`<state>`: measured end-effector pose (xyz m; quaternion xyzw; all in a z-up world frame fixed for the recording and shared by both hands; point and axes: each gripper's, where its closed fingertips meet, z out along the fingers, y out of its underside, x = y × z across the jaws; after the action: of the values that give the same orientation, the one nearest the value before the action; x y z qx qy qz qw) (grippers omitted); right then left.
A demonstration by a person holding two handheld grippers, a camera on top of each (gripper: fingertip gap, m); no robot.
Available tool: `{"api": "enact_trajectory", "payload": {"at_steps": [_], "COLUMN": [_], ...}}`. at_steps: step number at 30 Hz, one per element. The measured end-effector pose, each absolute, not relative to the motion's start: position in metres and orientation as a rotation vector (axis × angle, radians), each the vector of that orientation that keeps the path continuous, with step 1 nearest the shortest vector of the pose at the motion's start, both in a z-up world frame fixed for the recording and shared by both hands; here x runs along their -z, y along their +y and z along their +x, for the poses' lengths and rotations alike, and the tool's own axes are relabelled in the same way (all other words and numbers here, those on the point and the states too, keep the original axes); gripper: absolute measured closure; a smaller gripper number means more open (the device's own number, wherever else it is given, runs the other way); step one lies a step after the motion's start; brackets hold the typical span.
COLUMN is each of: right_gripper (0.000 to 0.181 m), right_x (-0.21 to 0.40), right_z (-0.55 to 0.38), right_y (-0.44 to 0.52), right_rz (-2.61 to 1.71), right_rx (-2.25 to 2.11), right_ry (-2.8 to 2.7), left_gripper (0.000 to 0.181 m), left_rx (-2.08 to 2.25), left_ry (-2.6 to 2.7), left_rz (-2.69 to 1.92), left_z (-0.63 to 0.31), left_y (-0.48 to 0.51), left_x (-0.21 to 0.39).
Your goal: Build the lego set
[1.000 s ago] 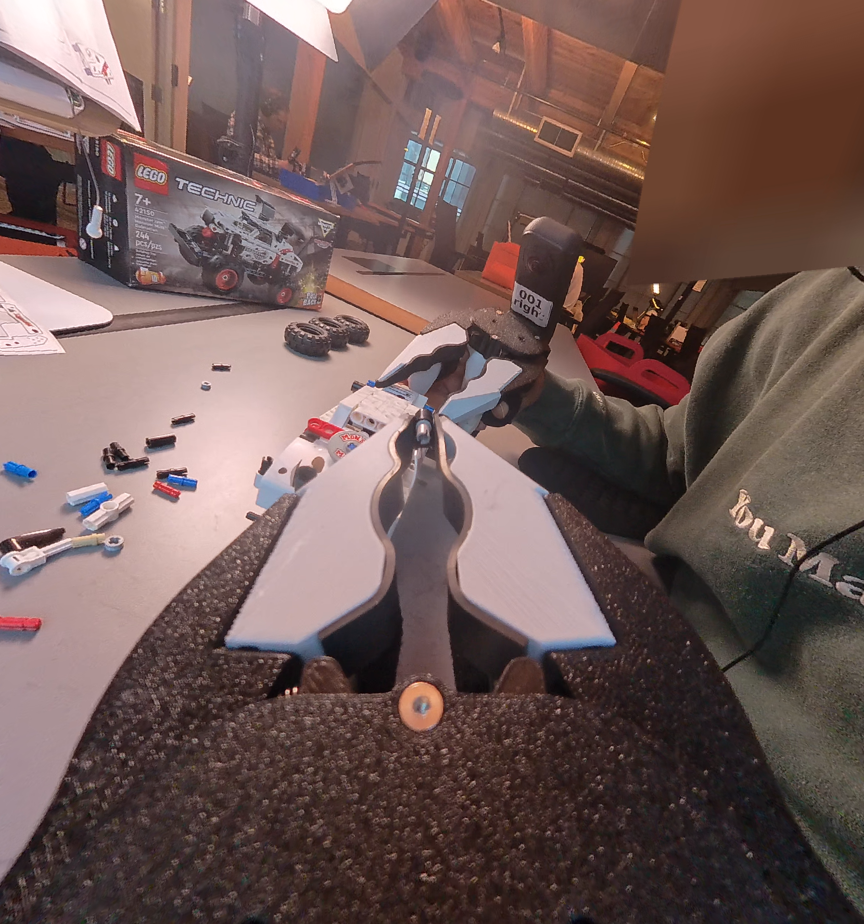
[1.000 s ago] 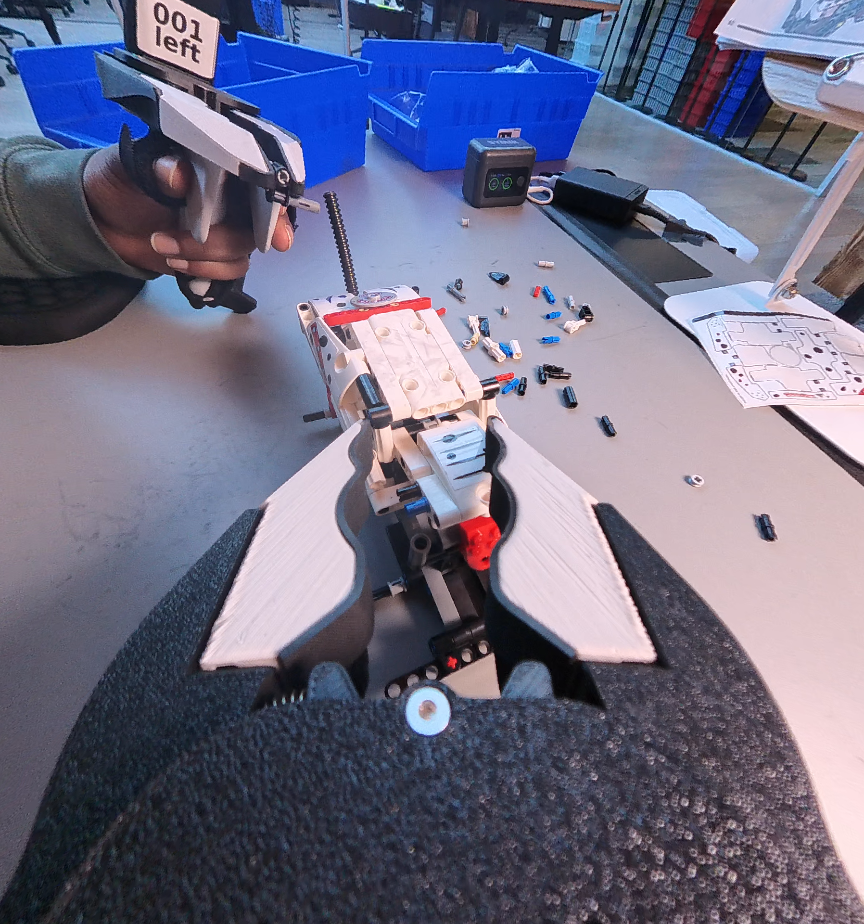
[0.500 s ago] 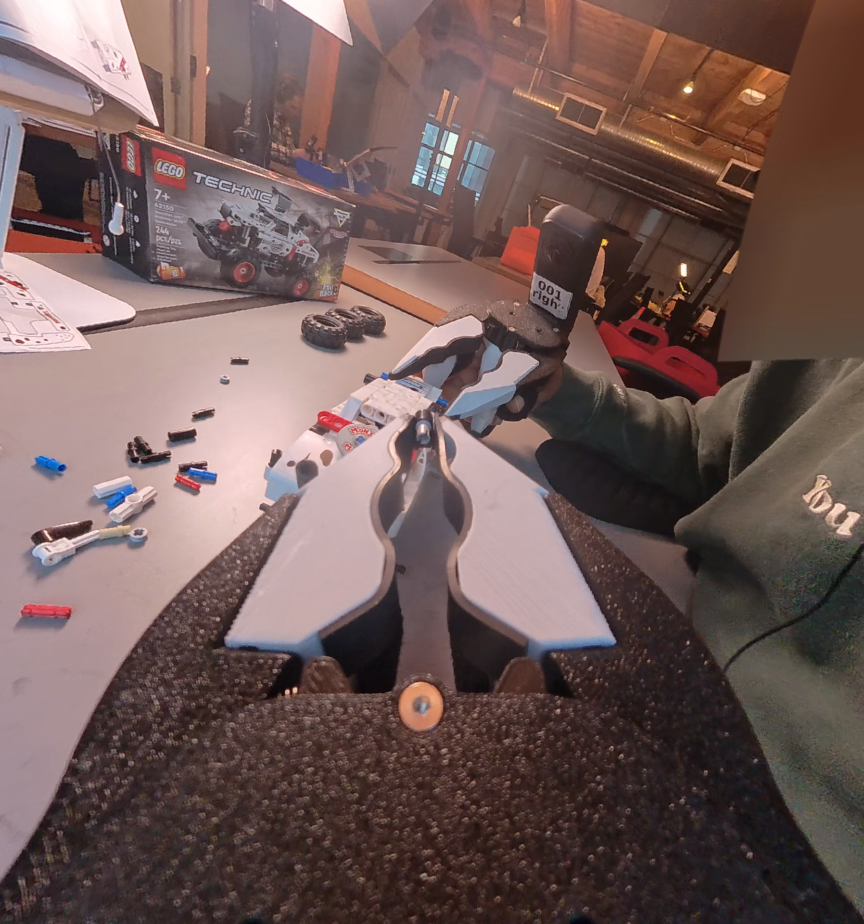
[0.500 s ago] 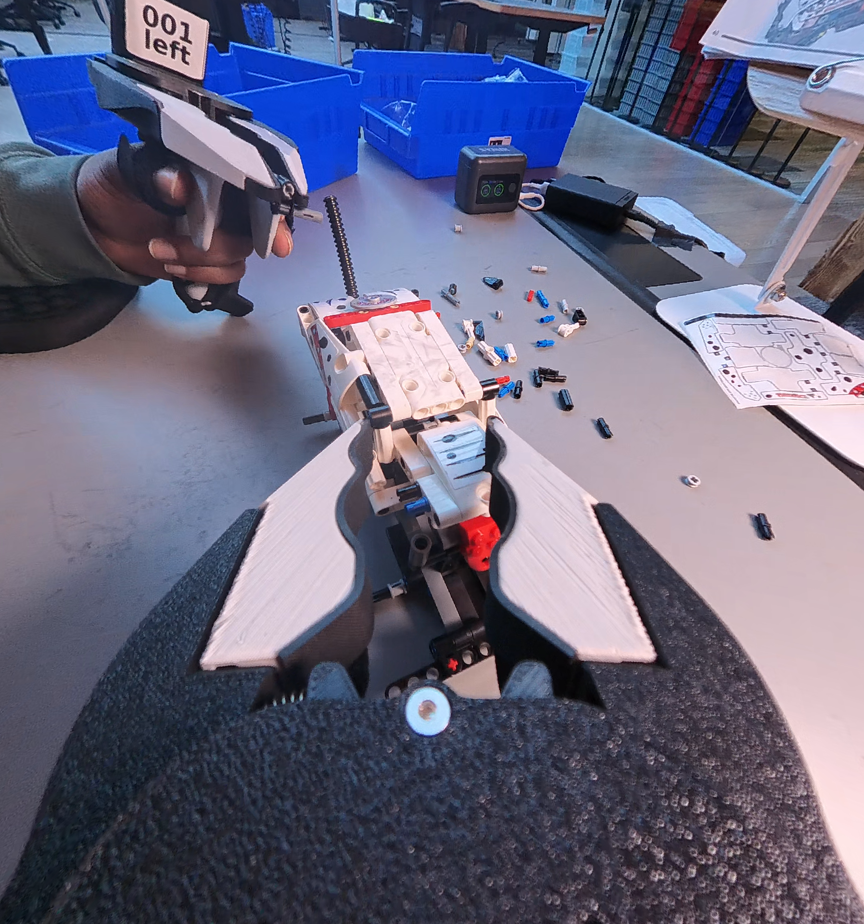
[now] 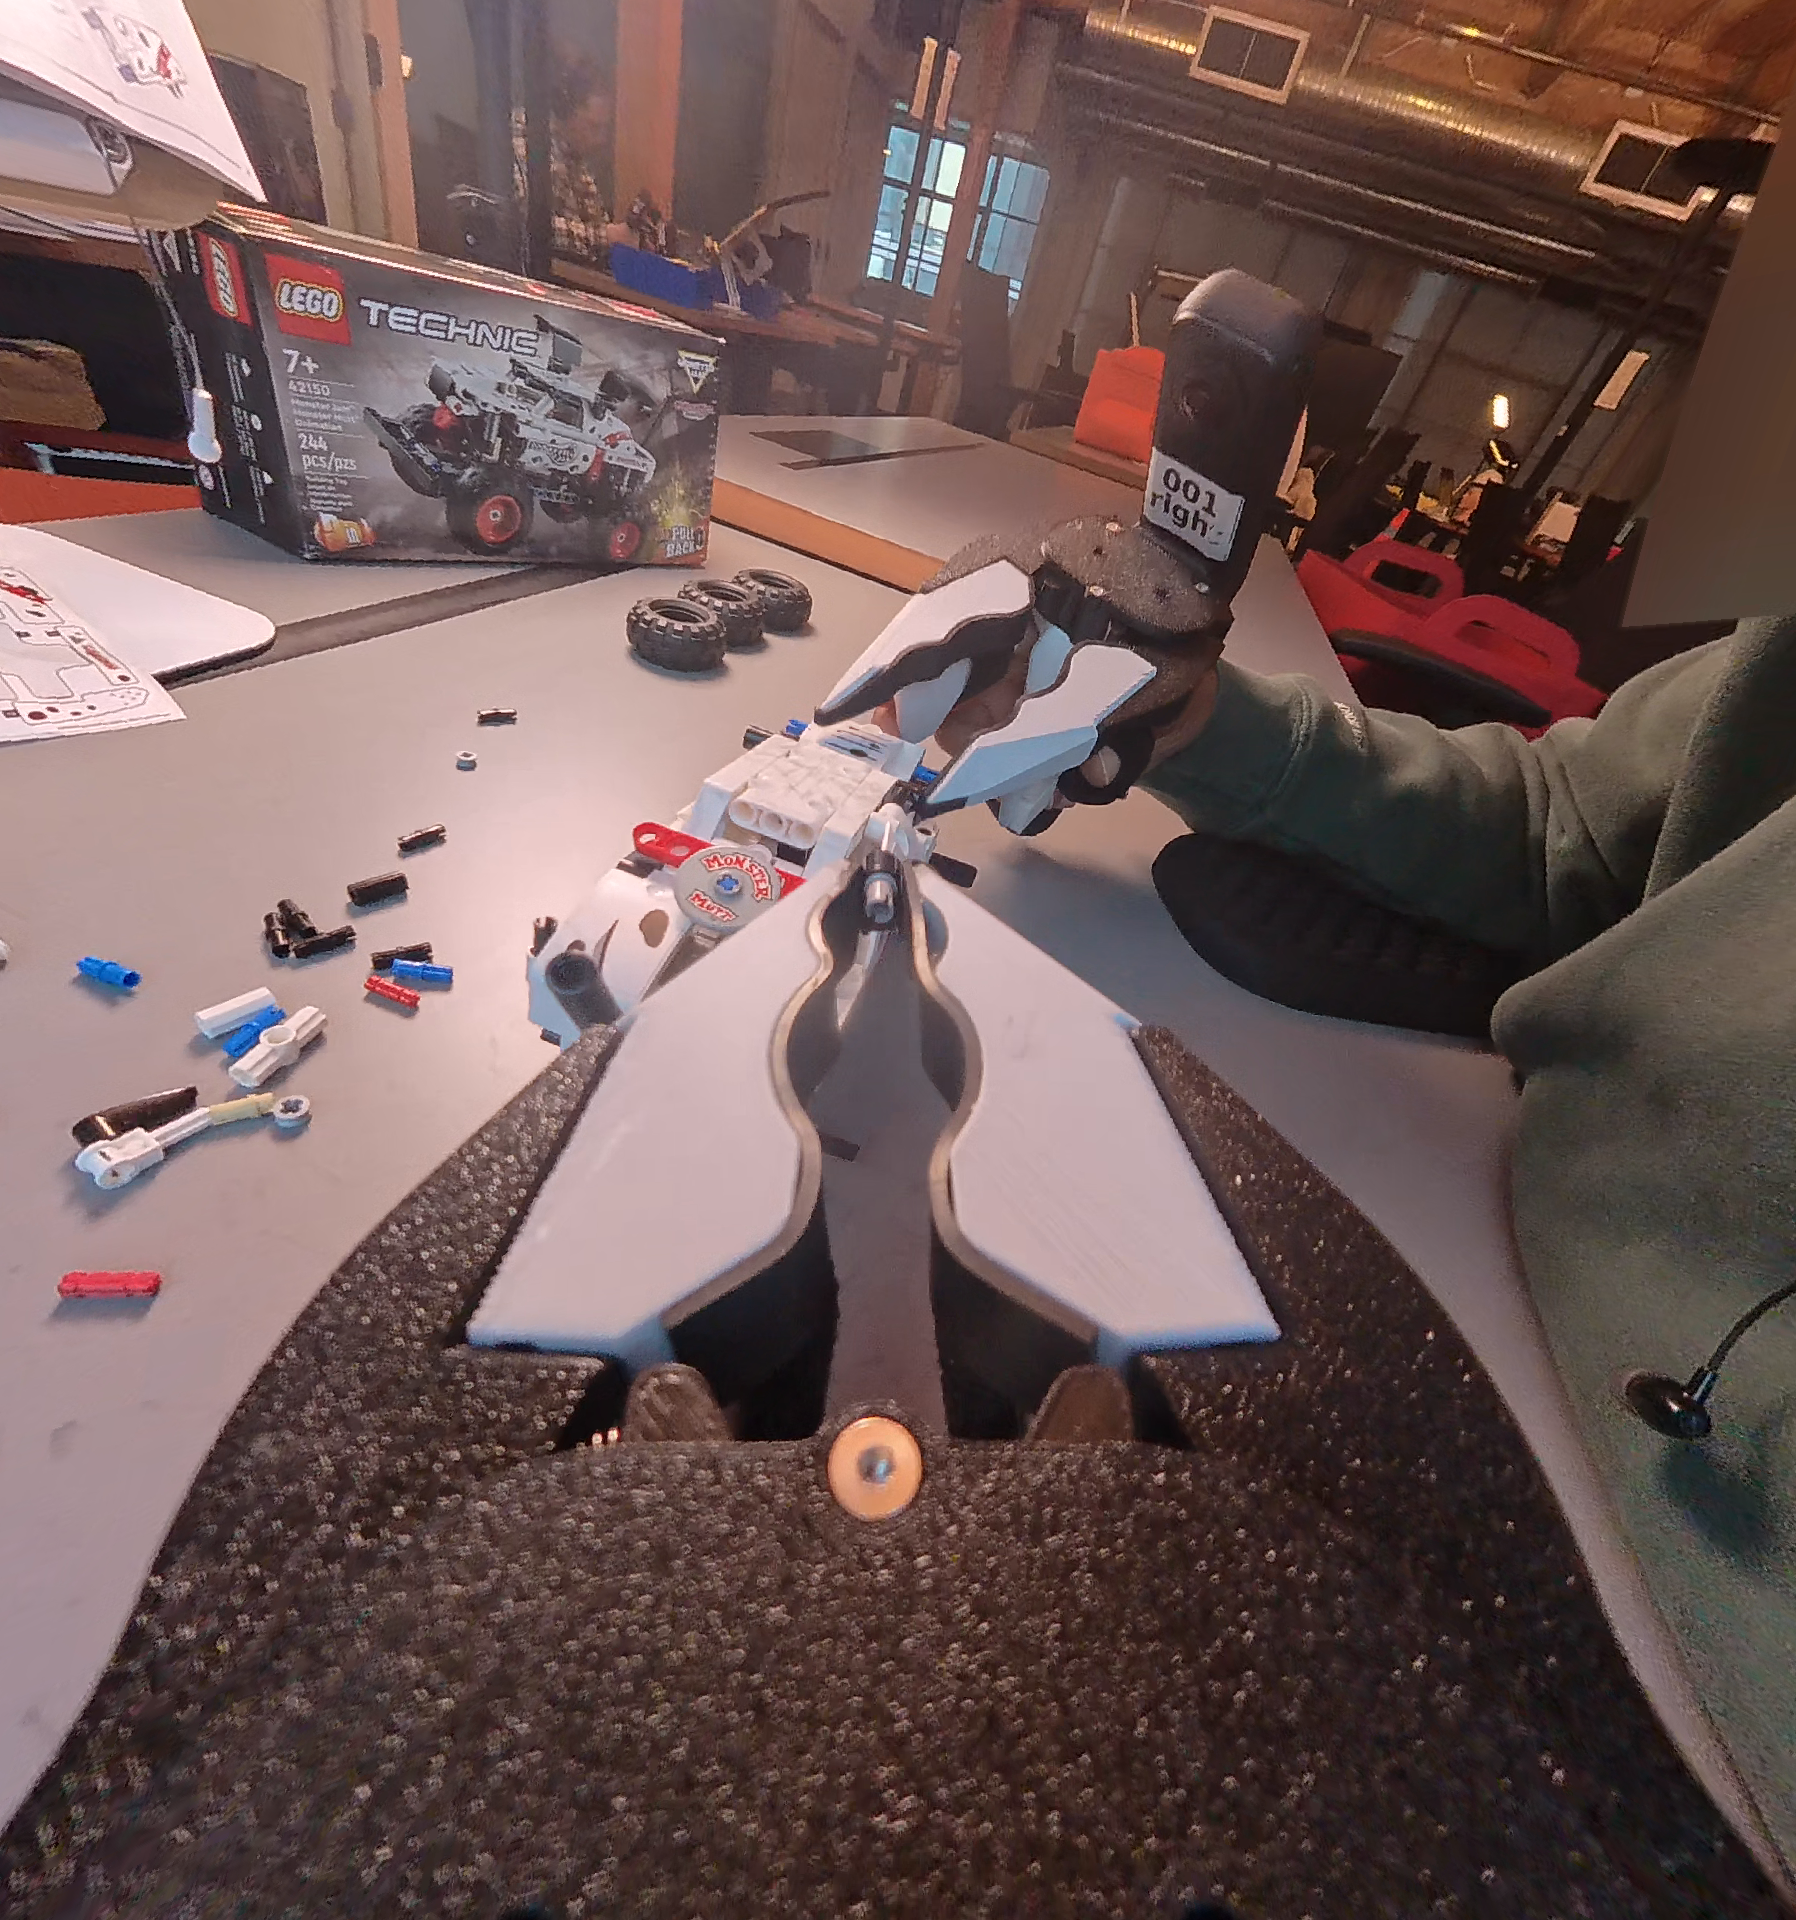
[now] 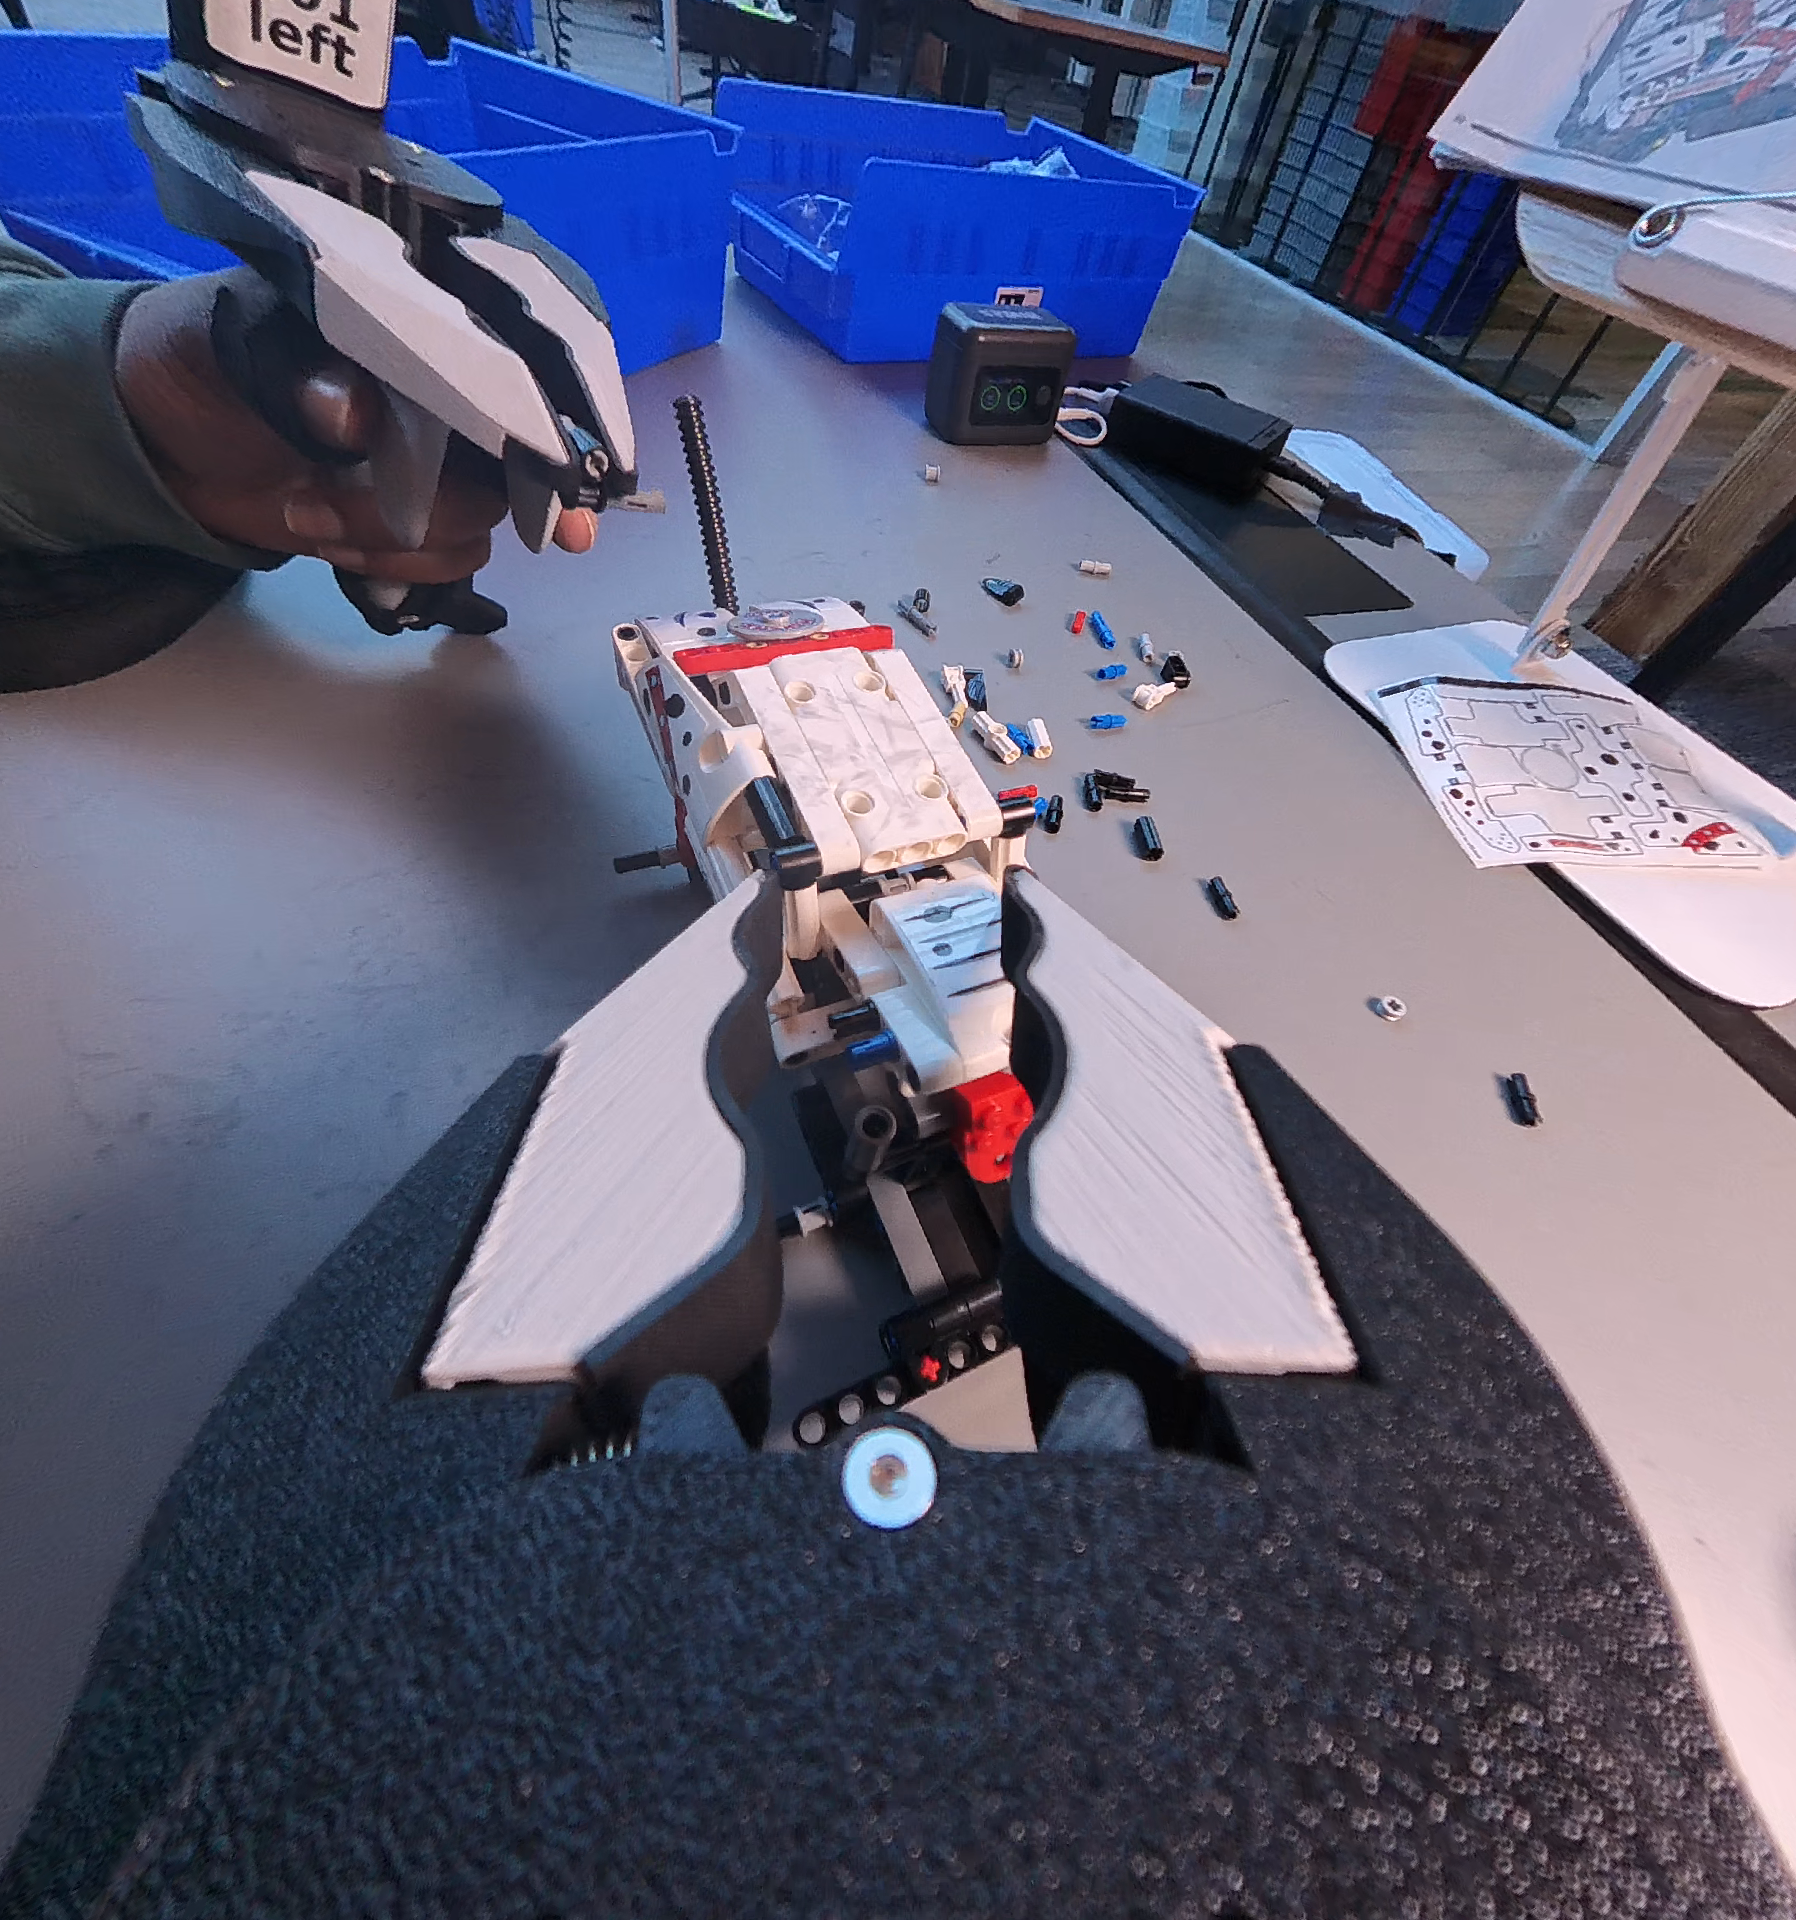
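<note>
1. Left tongs (image 5: 881, 902) raised off the table, tips pinched on a small grey pin (image 6: 632, 502), aimed at the truck model (image 6: 832, 748).
2. Right tongs (image 6: 883, 914) clamp the model's rear on the grey table (image 6: 250, 987).
3. Loose pins (image 5: 250, 997), tyres (image 5: 717, 618), set box (image 5: 437, 405), blue bins (image 6: 935, 218) around.

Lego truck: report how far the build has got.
Done: the white truck body is assembled, with red trim and a round badge. In hand: the right gripper clamps its rear end, while the left gripper pinches a small grey pin held above the table. Left: three tyres unmounted and loose pins scattered beside the body.
</note>
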<state>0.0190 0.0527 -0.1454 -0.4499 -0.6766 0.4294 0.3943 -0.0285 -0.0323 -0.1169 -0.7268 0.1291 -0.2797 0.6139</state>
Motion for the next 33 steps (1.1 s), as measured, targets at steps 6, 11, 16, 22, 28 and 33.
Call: {"api": "enact_trajectory", "payload": {"at_steps": [6, 11, 16, 22, 28, 33], "right_gripper": [0.142, 0.150, 0.155, 0.155, 0.153, 0.159], "right_x": [0.123, 0.109, 0.108, 0.117, 0.120, 0.119], "right_z": [0.022, 0.023, 0.022, 0.023, 0.023, 0.024], "right_y": [0.043, 0.010, -0.021, -0.041, -0.054, -0.060], "right_rz": [-1.045, -0.922, -0.856, -0.815, -0.794, -0.769], "right_rx": [-1.115, -1.181, -1.234, -1.239, -1.253, -1.271], "right_ry": [-1.678, -1.696, -1.744, -1.815, -1.849, -1.853], "left_gripper": [0.174, 0.174, 0.174, 0.174, 0.174, 0.174], "left_rx": [0.585, 0.411, 0.265, 0.366, 0.482, 0.521], "left_ry": [0.364, 0.509, 0.658, 0.671, 0.695, 0.718], "left_rz": [-1.681, -1.671, -1.651, -1.609, -1.562, -1.541], "left_z": [-0.021, -0.009, 0.008, 0.024, 0.038, 0.048], "left_y": [-0.032, -0.033, -0.036, -0.043, -0.052, -0.055], "left_x": [0.119, 0.120, 0.124, 0.117, 0.108, 0.107]}}
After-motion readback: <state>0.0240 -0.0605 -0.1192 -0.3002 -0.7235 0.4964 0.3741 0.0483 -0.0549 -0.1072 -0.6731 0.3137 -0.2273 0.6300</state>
